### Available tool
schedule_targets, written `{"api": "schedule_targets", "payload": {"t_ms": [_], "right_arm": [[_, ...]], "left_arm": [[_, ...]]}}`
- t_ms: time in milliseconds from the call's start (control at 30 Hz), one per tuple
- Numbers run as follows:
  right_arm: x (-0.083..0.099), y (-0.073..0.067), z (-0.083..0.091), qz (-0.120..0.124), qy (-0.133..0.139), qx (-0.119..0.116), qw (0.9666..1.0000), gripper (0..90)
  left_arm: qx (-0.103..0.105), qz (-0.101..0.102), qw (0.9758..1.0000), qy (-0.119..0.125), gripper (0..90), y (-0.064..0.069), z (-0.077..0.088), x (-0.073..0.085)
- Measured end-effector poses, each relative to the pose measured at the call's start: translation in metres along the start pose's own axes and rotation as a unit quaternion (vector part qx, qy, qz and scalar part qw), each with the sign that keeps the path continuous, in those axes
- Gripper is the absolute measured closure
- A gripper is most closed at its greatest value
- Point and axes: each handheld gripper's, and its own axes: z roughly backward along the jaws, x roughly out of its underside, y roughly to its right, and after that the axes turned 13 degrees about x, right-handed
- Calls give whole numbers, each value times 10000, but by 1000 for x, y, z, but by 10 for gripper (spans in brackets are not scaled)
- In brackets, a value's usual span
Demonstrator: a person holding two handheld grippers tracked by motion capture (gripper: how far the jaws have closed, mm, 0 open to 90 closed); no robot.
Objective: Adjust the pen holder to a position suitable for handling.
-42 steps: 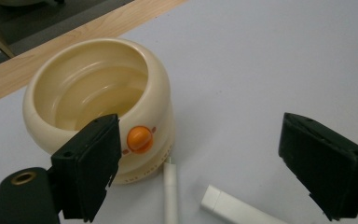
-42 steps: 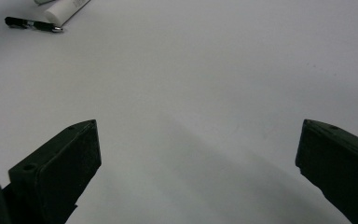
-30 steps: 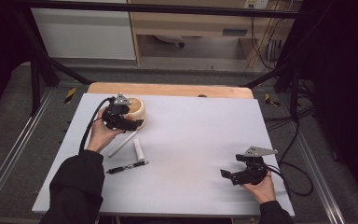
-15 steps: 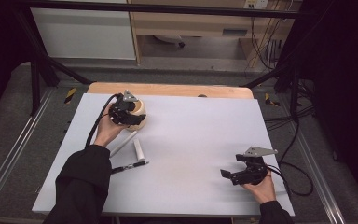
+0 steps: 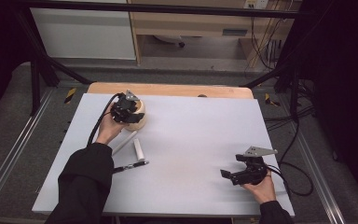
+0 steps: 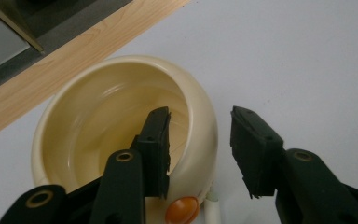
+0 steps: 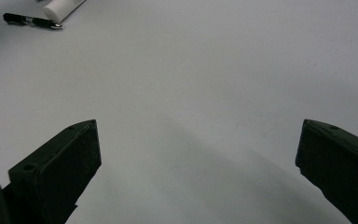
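Observation:
A cream bowl (image 5: 141, 121) stands at the far left of the white table top, and it looks empty in the left gripper view (image 6: 98, 107). My left gripper (image 5: 128, 113) hovers over it. In the left gripper view this gripper (image 6: 200, 116) is open and straddles the bowl's near wall, with one jaw inside and the other outside, clear of the wall. Near the front right of the table my right gripper (image 5: 225, 175) rests low. Its jaws are wide open over bare table in the right gripper view (image 7: 198, 126), holding nothing.
A white tube (image 5: 138, 149), a thin white stick (image 5: 123, 142) and a black pen (image 5: 130, 166) lie just in front of the bowl. The pen (image 7: 30, 20) and tube (image 7: 63, 7) also show far off in the right gripper view. A wooden strip (image 5: 177, 89) borders the table's back.
My left gripper has moved away from the person and onto the bowl, its jaws now over the rim. The right gripper has stayed put.

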Motion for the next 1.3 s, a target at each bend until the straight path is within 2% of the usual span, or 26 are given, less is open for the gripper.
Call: {"api": "schedule_targets", "payload": {"t_ms": [200,467,500,667,967,1167,1300], "right_arm": [[0,0,0,-15,1,-2,10000,7],[0,0,0,-16,2,1,10000,7],[0,0,0,-22,-4,-1,10000,7],[0,0,0,-26,-3,-3,10000,7],[0,0,0,-19,0,-1,10000,7],[0,0,0,-8,6,-3,10000,7],[0,0,0,-22,-2,-4,10000,7]], "left_arm": [[-86,-66,9999,-34,645,0,-2,0],[-18,-172,9998,-61,683,2,-3,0],[1,-202,9998,-65,716,2,-3,0],[32,-251,9996,-112,728,3,-3,0],[80,-197,9997,-93,734,1,-1,1],[-35,-220,9996,-147,741,0,1,2],[-28,-205,9998,-51,743,-1,5,1]]}}
